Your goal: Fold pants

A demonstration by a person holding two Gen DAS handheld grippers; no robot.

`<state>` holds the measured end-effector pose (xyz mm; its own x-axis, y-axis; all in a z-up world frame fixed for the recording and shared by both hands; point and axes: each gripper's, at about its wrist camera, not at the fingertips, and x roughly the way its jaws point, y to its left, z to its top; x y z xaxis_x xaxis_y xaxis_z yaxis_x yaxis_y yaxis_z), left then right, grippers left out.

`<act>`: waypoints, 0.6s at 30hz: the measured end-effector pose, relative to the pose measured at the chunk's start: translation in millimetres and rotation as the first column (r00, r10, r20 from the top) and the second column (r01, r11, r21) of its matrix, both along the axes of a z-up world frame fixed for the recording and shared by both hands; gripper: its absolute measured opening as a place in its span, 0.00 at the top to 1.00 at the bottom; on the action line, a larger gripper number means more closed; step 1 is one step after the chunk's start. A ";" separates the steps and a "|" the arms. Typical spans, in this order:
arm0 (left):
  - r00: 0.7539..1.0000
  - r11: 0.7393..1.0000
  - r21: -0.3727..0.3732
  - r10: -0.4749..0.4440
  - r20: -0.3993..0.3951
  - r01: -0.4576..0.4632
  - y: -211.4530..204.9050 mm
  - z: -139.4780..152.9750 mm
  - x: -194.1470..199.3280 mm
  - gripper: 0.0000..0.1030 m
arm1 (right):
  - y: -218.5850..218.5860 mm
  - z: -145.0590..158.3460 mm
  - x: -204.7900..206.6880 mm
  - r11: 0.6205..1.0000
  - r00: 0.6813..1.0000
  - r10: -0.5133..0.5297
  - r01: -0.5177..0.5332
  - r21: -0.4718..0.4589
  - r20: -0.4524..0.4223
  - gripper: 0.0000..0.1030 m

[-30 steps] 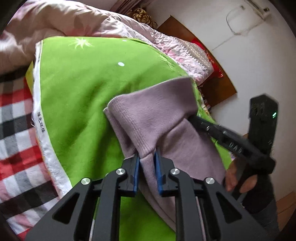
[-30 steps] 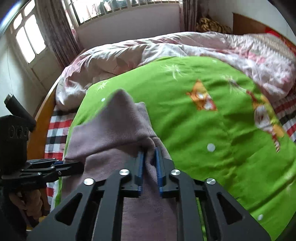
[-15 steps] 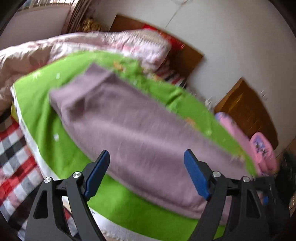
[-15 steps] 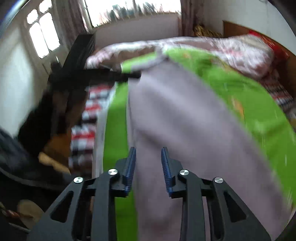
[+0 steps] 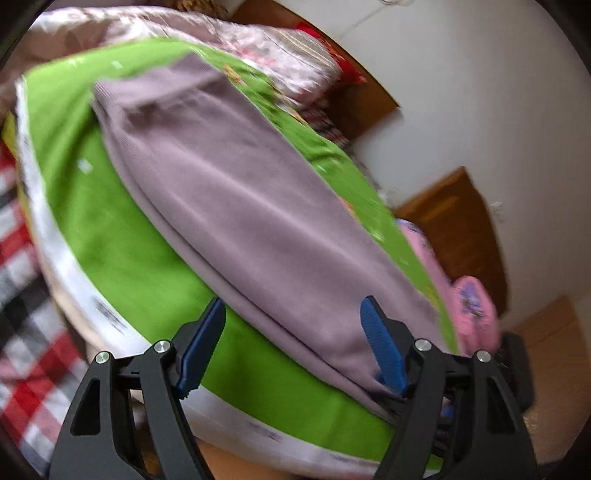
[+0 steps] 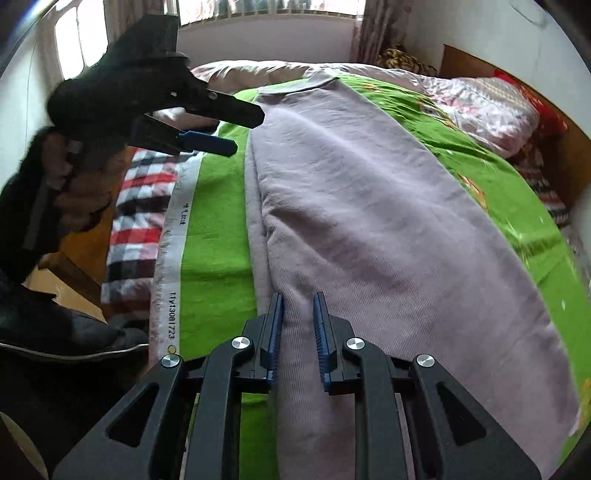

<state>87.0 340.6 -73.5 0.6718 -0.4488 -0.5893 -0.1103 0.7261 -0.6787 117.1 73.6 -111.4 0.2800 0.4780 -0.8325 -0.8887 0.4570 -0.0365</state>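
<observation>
Pants (image 6: 354,206) dropped flat (lengthwise fold).

White walls (image 5: 461,85), bright window (image 6: 258,5), wooden headboard (image 6: 469,64).

The white selvage strip (image 6: 173,291) bears "11y13081723" — other small characters there unreadable.

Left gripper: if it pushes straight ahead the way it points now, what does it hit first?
Most likely the pants. The open left gripper points at their near folded edge, lying on the green blanket. Depth is unclear, so it may be above them.
</observation>
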 end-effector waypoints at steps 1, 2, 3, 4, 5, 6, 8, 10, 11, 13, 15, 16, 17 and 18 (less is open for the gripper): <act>1.000 1.000 -0.011 -0.013 -0.002 0.013 -3.6 -0.6 -1.6 0.28 | 2.0 -1.3 -0.4 1.000 1.000 0.004 -0.004 -0.004 0.005 0.82; 0.999 0.999 -0.025 -0.036 -0.003 0.036 -9.6 -0.7 -3.5 0.28 | 4.1 -1.7 -0.7 1.000 1.000 0.009 -0.009 -0.009 0.016 0.82; 0.999 0.998 -0.036 -0.051 -0.003 0.051 -12.4 -0.3 -3.4 0.28 | 5.8 -1.7 -2.2 1.000 1.000 0.014 -0.014 -0.013 0.027 0.82; 0.998 0.996 -0.052 -0.069 -0.003 0.069 -15.6 0.1 -3.6 0.27 | 7.0 -0.3 -3.6 1.000 0.998 0.020 -0.019 -0.011 0.054 0.87; 0.996 0.994 -0.071 -0.087 -0.004 0.087 -18.4 -0.1 -3.7 0.27 | 7.2 0.9 -3.8 1.000 0.998 0.024 -0.024 0.000 0.053 0.96; 0.995 0.991 -0.089 -0.101 -0.005 0.100 -20.1 -0.6 -3.6 0.26 | 4.2 5.5 -1.5 0.999 0.999 0.014 -0.015 0.035 0.036 0.96; 0.991 0.982 -0.134 -0.132 -0.004 0.131 -26.0 -1.8 -3.0 0.26 | -6.6 14.9 4.9 0.993 1.000 -0.016 0.017 0.116 -0.012 0.96; 0.988 0.973 -0.171 -0.155 0.005 0.154 -32.1 -2.9 -1.5 0.26 | -16.7 20.5 15.3 0.982 0.995 -0.040 0.055 0.180 -0.087 0.96; 0.986 0.966 -0.197 -0.167 0.013 0.166 -35.6 -4.6 1.2 0.26 | -17.9 21.0 16.8 0.980 0.994 -0.044 0.062 0.190 -0.098 0.96; 0.985 0.962 -0.214 -0.171 0.005 0.168 -39.7 -9.5 10.4 0.27 | -19.9 20.7 21.0 0.975 0.991 -0.045 0.070 0.210 -0.124 0.96; 0.988 0.964 -0.221 -0.155 -0.019 0.147 -40.9 -18.0 22.1 0.28 | -18.8 20.5 21.2 0.975 0.991 -0.043 0.070 0.213 -0.128 0.96; 0.989 0.963 -0.230 -0.146 -0.022 0.137 -39.6 -20.5 25.4 0.35 | -18.3 21.1 20.3 0.975 0.991 -0.041 0.067 0.214 -0.127 0.96; 0.991 0.961 -0.248 -0.130 -0.026 0.120 -37.1 -23.1 30.8 0.37 | -18.2 21.5 19.1 0.974 0.991 -0.039 0.066 0.215 -0.126 0.96; 0.993 0.958 -0.264 -0.119 -0.022 0.109 -33.7 -23.5 33.6 0.38 | -16.9 21.8 17.8 0.975 0.991 -0.038 0.065 0.213 -0.126 0.96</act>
<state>120.5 306.9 -97.1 0.5871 -0.6630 -0.4645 -0.0659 0.5328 -0.8437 134.8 56.7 -89.6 0.2131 0.6381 -0.7399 -0.8556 0.4875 0.1740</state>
